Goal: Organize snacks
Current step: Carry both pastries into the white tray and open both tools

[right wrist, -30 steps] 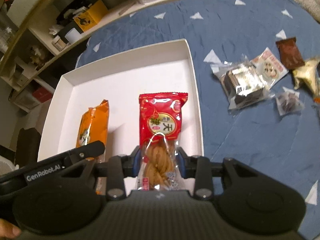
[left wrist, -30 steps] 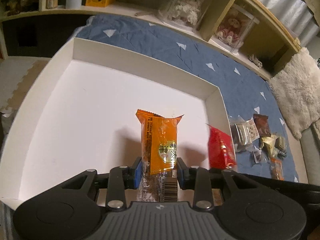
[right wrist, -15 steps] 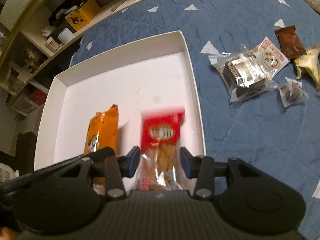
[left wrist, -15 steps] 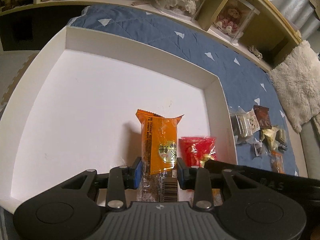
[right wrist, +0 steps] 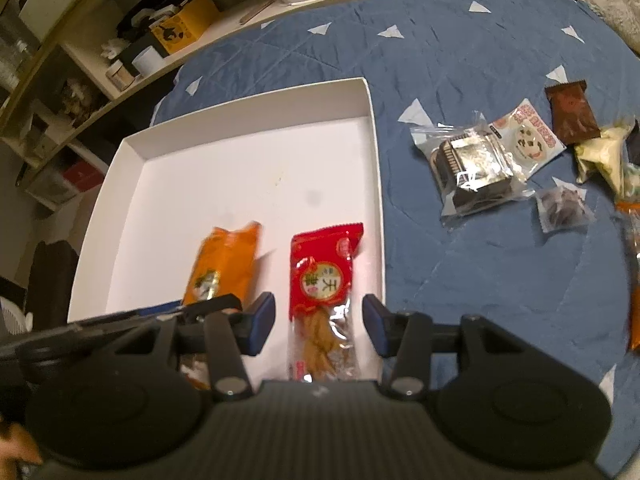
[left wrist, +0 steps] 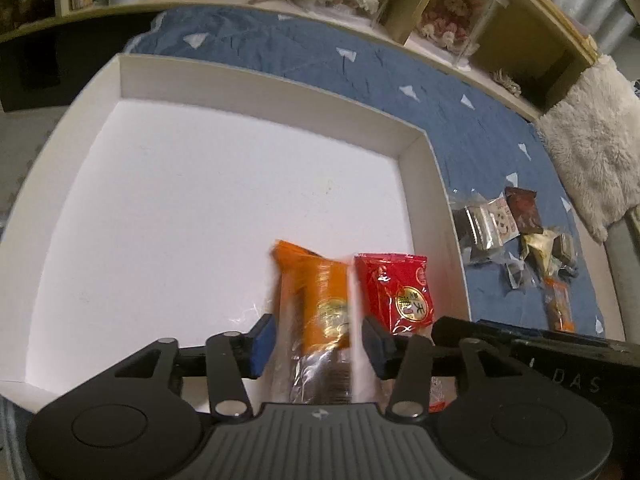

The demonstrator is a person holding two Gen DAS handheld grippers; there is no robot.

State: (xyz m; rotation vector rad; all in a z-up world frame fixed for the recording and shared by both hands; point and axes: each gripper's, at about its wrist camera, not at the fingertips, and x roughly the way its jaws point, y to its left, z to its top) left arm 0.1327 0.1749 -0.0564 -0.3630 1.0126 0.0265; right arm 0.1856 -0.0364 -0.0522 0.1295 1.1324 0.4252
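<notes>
Lying between opening left hand-held gripper (left wrist: 318, 342) jaws: orange packet (left wrist: 320, 300), untouched.

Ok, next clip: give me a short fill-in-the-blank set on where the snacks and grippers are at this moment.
1. The orange packet and the red packet lie side by side inside the white ____.
2. The red packet lies on the side of the orange one nearer the ____ quilt.
3. The dark brown packet lies ____ the tray.
4. The jaws of the right gripper are ____, the pads clear of the red packet.

Missing words: tray; blue; outside; opening
</notes>
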